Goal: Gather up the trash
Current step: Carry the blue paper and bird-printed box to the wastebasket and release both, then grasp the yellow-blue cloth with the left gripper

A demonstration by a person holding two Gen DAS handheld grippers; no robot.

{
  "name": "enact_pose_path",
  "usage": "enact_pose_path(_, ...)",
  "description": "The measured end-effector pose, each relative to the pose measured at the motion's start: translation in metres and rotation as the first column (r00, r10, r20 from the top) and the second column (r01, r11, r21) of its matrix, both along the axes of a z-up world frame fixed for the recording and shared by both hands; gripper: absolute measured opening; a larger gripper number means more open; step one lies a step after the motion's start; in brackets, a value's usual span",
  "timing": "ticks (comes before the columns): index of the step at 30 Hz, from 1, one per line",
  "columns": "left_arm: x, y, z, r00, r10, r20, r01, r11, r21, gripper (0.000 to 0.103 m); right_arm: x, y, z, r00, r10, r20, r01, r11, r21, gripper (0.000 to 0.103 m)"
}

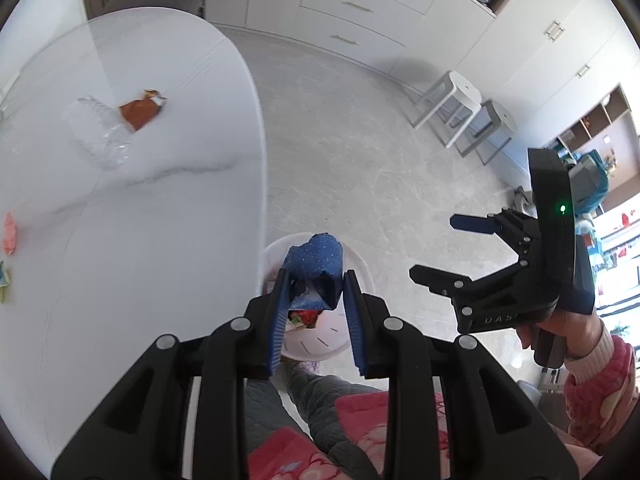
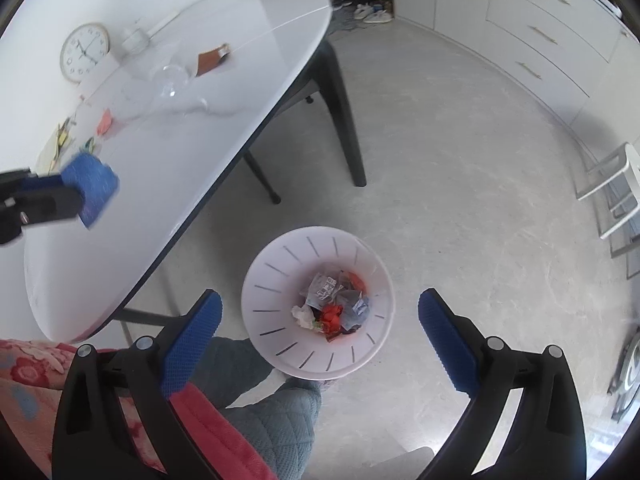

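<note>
My left gripper is shut on a crumpled blue wrapper and holds it above the white trash bin beside the table edge. The wrapper also shows in the right wrist view. My right gripper is open and empty above the bin, which holds several scraps of trash. It also shows in the left wrist view, to the right of the bin. On the white table lie an orange wrapper, clear plastic packaging and a pink scrap.
A dark chair stands under the table. Two white stools stand by the cabinets. A round clock and small colourful scraps lie on the table. My legs are below the bin.
</note>
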State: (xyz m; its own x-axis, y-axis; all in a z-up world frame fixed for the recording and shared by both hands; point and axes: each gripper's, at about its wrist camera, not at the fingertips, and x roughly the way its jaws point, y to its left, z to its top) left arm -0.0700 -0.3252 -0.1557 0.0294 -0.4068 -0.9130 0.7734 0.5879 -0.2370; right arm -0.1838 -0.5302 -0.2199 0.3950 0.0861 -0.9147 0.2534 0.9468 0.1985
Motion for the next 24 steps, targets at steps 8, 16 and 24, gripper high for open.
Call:
enact_pose_path(8, -0.022, -0.023, -0.001, 0.996, -0.076, 0.038, 0.074, 0.997, 0.034, 0.088, -0.02, -0.013, 0.007, 0.999, -0.051, 0.02, 0.051, 0.999, -0.003, 0.098)
enact_pose_path(16, 0.005, -0.001, 0.01, 0.997, 0.061, 0.047, -0.063, 0.997, 0.033, 0.095, -0.007, -0.009, 0.015, 0.998, -0.034, 0.044, 0.034, 0.999, 0.0, 0.098)
enact_pose_path(24, 0.052, 0.061, 0.028, 0.963, 0.247, 0.106, -0.251, 0.968, 0.024, 0.095, 0.043, 0.034, 0.048, 0.989, 0.092, 0.116, -0.089, 0.995, -0.033, 0.101)
